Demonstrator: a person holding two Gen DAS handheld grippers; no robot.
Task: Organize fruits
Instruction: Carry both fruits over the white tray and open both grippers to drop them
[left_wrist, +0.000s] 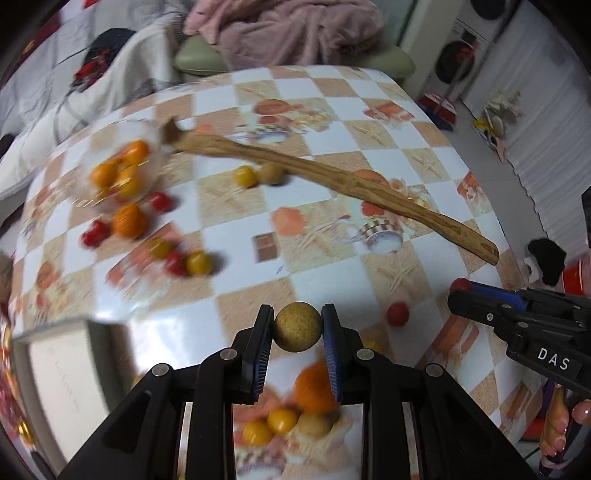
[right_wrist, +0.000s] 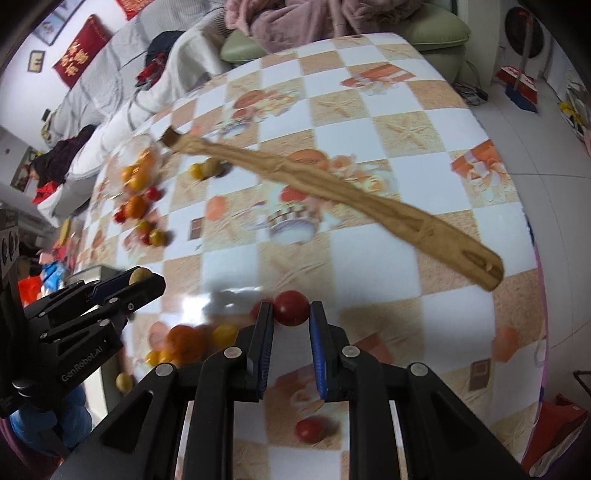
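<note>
We have 1 fruit in each gripper. The left gripper (left_wrist: 297, 325) pinches a tan, speckled round fruit (left_wrist: 297, 327) between its fingertips, its pads pressed on the fruit's 2 sides at its widest line, so it sits clear of the table (left_wrist: 236, 280). The right gripper (right_wrist: 291, 310) is clamped the same way on a red tomato (right_wrist: 290, 307), fingers drawn in close on either side. Both tools point steeply down, which we judge suits picking small round things off a flat top.

Neither fruit has a long axis to speak of; both are near balls, so a tip grip across the middle is the only hold that will not squeeze them out.

The rest lie loose. Far left, a clear bowl (left_wrist: 147, 129) holds orange fruit (left_wrist: 122, 170), and we take it as 1 likely place for sorting. Just near of it lie more red, orange and yellow pieces (left_wrist: 199, 263). A yellow one and a tan one (left_wrist: 271, 172) touch the long wooden stick (left_wrist: 332, 181), which runs from far left to near right across the cloth. Near us, under the left gripper, sit an orange (left_wrist: 314, 387) and yellow ones. 1 red tomato (right_wrist: 308, 430) rests under the right gripper.

Blur hides the finer detail at far left.
</note>
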